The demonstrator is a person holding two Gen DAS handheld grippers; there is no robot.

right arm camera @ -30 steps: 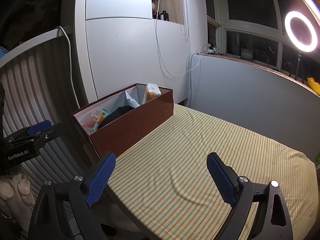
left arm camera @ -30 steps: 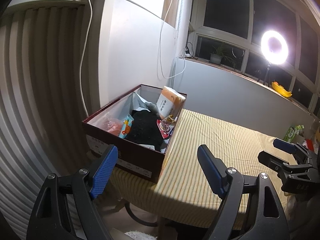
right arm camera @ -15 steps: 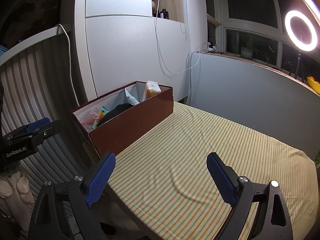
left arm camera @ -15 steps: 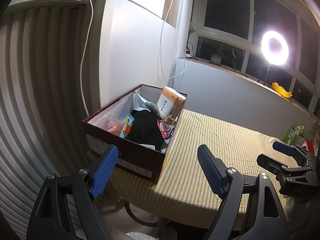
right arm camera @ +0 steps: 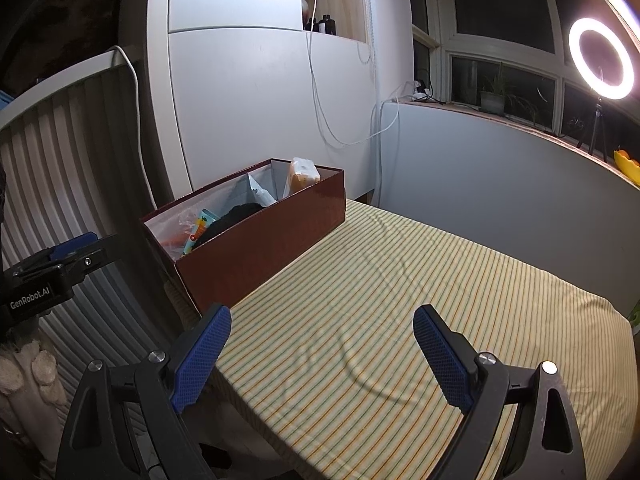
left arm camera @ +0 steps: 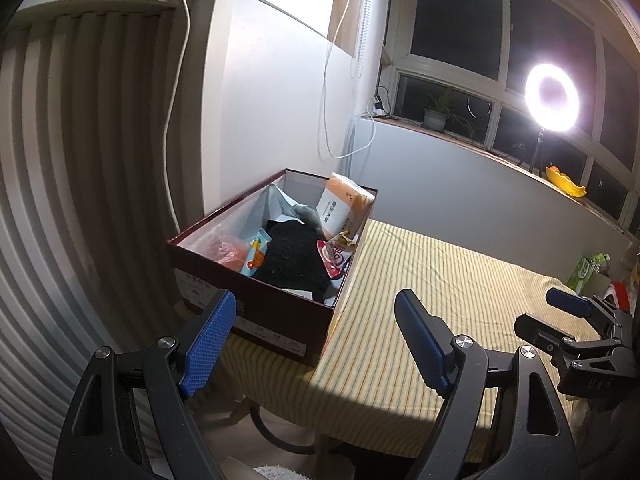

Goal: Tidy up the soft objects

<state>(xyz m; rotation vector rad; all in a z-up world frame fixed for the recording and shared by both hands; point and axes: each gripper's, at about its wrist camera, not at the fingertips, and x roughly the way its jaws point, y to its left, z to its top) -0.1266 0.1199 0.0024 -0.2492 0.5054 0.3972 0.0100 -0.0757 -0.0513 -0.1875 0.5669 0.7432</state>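
1. While both grippers hang empty above the near edge of the bench [right arm camera: 400, 300], the task looks to be at its close or at a pause: the striped cloth ahead of them carries no loose soft thing.
2. Left gripper [left arm camera: 308, 340]: jaws spread wide, nothing between the blue pads. Ahead and slightly left of it stands the dark red box [left arm camera: 276, 312], at the bench's left end.
3. Right gripper [right arm camera: 320, 356]: jaws likewise wide apart and empty. The box [right arm camera: 260, 248] lies ahead and to its left; bare cloth lies straight ahead.
4. Soft items, all inside the box: black knitted cloth [left arm camera: 292, 264] in the middle, orange tissue pack [left arm camera: 344, 204] upright at the far end, red-white pouch [left arm camera: 336, 256] against the right wall, a small carton [left arm camera: 254, 256] and an orange bag [left arm camera: 226, 250] toward the near end.
5. Next move, by judgement: find anything unsorted beyond the bench, or tidy the box contents.
6. View differences: left wrist looks down into the box and shows clutter past the bench's right end; right wrist shows mainly the box's outer wall and the whole empty cloth.
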